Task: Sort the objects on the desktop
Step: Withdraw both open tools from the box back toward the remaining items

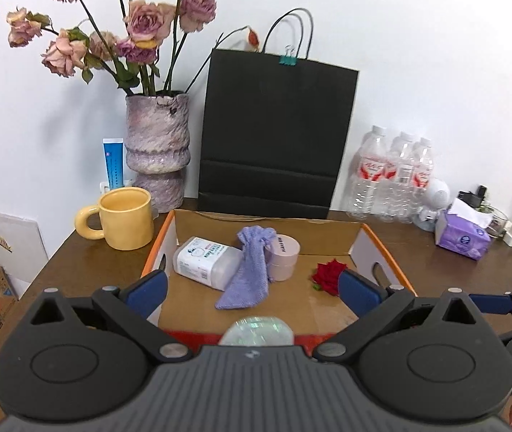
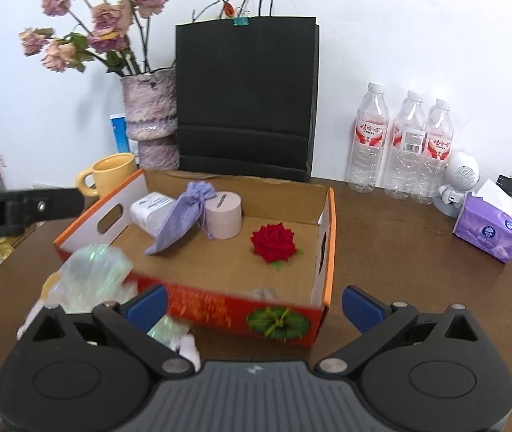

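Brown tabletop [image 2: 400, 252] against a white wall. At centre sits a shallow cardboard tray [image 2: 329, 237] with orange rims and a red printed front wall. Inside it, toward ten o'clock, a white plastic pack [image 2: 147, 210] lies on its side; a lavender drawstring pouch [image 2: 183, 216] leans across it, touching a pale pink round tin [image 2: 224, 216] just at its three o'clock. A red artificial rose [image 2: 274, 243] lies alone on the tray floor toward four o'clock, apart from the rest. Left claw [image 1: 252, 284] hangs over the tray's near edge, blue pads wide apart, nothing between them. Right claw [image 2: 254, 302] hangs before the tray's front wall, also spread wide and empty. A crinkled iridescent wrapper [image 2: 93, 273], blurred, sits at the tray's near left corner, by the right claw's left pad; what it wraps cannot be told. Behind the tray at twelve o'clock stands a black paper bag [image 2: 246, 97] with a teal binder clip [image 2: 240, 21] on its top edge. At eleven o'clock, a mottled purple vase [image 1: 156, 151] of faded roses [image 1: 144, 21], a blue tube [image 1: 113, 162] beside it, and a yellow mug [image 1: 122, 217] in front. At two o'clock, three water bottles [image 2: 403, 147] side by side, then a small white round device [image 2: 459, 180] and a purple tissue pack [image 2: 488, 230].
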The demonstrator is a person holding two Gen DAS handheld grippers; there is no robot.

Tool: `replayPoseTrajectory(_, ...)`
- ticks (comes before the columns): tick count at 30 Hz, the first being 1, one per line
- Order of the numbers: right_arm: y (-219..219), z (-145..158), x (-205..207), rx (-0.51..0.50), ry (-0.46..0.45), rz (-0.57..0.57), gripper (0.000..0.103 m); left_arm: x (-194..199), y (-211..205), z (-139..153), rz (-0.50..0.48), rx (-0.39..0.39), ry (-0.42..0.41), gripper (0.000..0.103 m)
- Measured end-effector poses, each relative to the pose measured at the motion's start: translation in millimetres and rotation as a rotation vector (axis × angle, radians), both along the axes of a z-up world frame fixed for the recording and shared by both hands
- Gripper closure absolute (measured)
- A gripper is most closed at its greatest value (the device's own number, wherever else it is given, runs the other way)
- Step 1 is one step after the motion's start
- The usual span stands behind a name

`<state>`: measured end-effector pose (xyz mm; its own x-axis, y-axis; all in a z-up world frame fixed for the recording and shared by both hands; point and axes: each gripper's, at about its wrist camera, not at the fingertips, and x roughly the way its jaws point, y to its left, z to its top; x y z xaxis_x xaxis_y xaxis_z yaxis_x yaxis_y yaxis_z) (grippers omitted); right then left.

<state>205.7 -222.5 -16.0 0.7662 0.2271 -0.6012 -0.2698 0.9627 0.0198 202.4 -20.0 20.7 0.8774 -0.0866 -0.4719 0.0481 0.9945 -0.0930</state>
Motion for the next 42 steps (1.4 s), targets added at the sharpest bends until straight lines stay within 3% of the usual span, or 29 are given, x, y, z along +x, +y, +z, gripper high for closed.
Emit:
replayPoseTrajectory(6, -7, -10, -41, 0.007, -0.017, 0.046, 0.000, -38, -7, -9, 0.029, 0.050, -0.045, 0.000)
replayPoseTrajectory(10, -10, -18, -62, 0.021, -0.003, 0.096, 0.000, -59, -9, -21, 0.034, 0.033, -0.044, 0.000)
replayPoseTrajectory(21, -7, -53, -78, 0.009, 0.020, 0.206, 0.000, -101, -26, -53, 0.113, 0.037, -0.072, 0.000)
replayPoseTrajectory(26, -11, -70, -72, 0.079, 0.060, 0.220, 0.000, -106, -33, -65, 0.131, 0.058, -0.068, 0.000)
replayPoseTrajectory(35, -12, -79, -82, 0.073, 0.053, 0.232, 0.000, -104, -27, -81, 0.196, 0.084, -0.046, 0.000)
replayPoseTrajectory(42, -9, -83, -81, 0.051, 0.055, 0.231, 0.000, -106, -27, -88, 0.173, 0.067, -0.044, 0.000)
